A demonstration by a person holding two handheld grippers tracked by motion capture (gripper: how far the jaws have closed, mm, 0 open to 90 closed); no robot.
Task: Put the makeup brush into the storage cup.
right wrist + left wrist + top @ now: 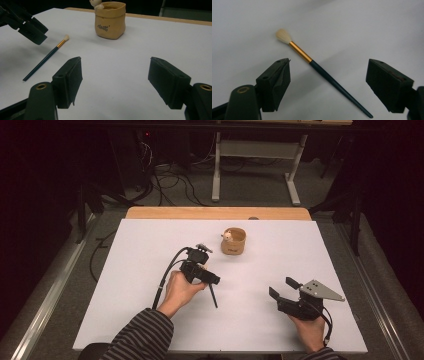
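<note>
A paintbrush [322,71] with a dark teal handle, a gold ferrule and pale bristles lies flat on the white table sheet [140,270]. My left gripper [328,63] hovers open just above the paintbrush, one jaw on either side of the handle, not touching it. In the high view the left gripper [209,280] is at mid-table, over the paintbrush [214,297]. My right gripper [115,61] stands open with nothing between its jaws, low at the front right [283,288]. From there it looks toward the paintbrush [45,60] and the left gripper [32,30].
A tan sack-shaped holder [233,241] with a small bear figure on its rim stands upright at the back centre, also in the right gripper view as the holder [110,21]. Behind the sheet runs a wooden table edge [215,213]. Desk legs and cables lie on the floor beyond.
</note>
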